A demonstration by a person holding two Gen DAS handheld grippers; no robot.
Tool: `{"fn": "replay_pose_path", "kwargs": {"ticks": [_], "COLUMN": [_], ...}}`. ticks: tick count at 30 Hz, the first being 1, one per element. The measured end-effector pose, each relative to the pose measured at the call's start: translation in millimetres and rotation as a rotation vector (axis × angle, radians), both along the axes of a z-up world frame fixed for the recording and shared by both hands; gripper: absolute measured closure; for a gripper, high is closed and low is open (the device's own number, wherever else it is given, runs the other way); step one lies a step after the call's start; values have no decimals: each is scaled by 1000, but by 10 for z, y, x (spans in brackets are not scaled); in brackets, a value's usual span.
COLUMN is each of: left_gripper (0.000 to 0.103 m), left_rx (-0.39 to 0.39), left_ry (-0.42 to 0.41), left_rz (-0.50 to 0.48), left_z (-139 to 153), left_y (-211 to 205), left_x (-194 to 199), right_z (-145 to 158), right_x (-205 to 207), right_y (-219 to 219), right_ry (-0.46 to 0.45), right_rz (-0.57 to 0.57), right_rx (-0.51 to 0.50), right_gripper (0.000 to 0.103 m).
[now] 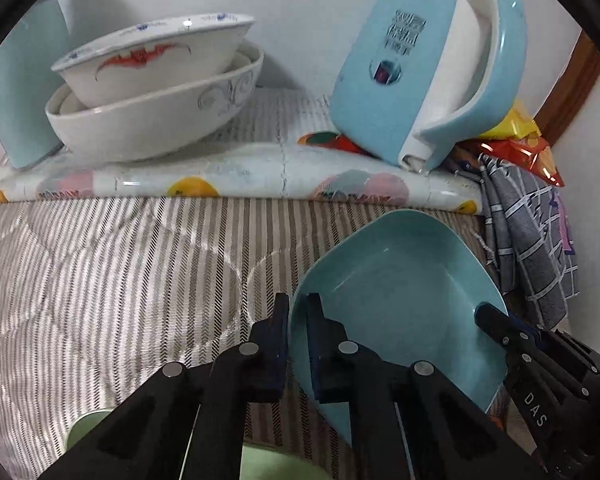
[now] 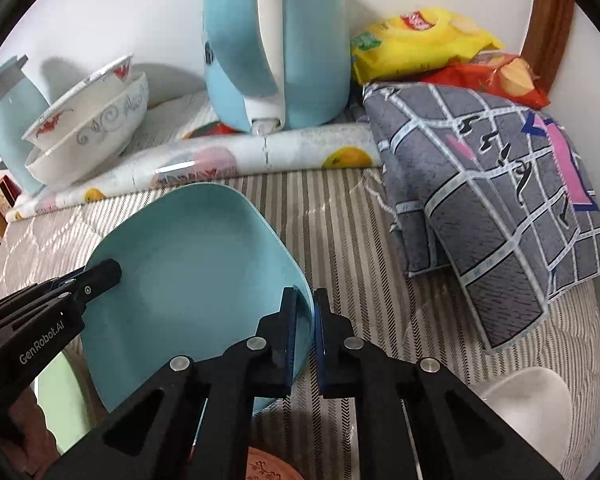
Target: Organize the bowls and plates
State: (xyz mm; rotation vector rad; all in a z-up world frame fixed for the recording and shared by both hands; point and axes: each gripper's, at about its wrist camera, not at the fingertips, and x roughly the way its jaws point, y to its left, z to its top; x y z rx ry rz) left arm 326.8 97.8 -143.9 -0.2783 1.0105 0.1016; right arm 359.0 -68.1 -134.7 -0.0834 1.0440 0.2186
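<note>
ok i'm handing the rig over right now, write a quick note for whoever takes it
Left claw: shut on the left rim of the blue plate.
Right claw: shut on the opposite rim, so both hold the plate, tilted, over the striped cloth.
Two white bowls sit nested at the back left on the fruit-print mat, beside the kettle.
A green dish shows below the plate; a white dish lies near right.
Done: bowls nested. Left: set the blue plate down, then sort the green and white dishes.
</note>
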Motion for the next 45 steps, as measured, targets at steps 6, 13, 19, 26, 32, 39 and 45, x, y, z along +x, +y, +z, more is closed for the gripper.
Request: {"fn": "replay_pose_path", "kwargs": {"ticks": [6,13,19,26,32,39,45], "left_gripper": [94,94,94,94,94,94,94], "left_rx": [7,18,32,39,31,27,28], "left_ry": [-44,-79,-113,-144,-165,-189,-200], "left_rz": [-3,0,-11,-24,-33,-33,-30], "left_z": [262,539,777,979,1089,1197,1236], "left_y": [10,-65,-148,-260,-346,-384,-372], "left_x": [-105,-339,-625,-922,-1148,-1366,-1515], "right_z": [258,541,752,955,1087,1204,1266], "right_x": [-128,-391,-651,-1016,-1287,-1535,-1678], "right_y": [-37,-115,-190,-306,-417,-481,-485], "right_ry": [-54,-97,-132,-165,-190,-209,-222], "right_rz": [0,-10,-22,-35,-49,-56,-56], "right_rx": [19,38,55,61,71,81,88], "right_gripper": [95,96,96,96,96,97,97]}}
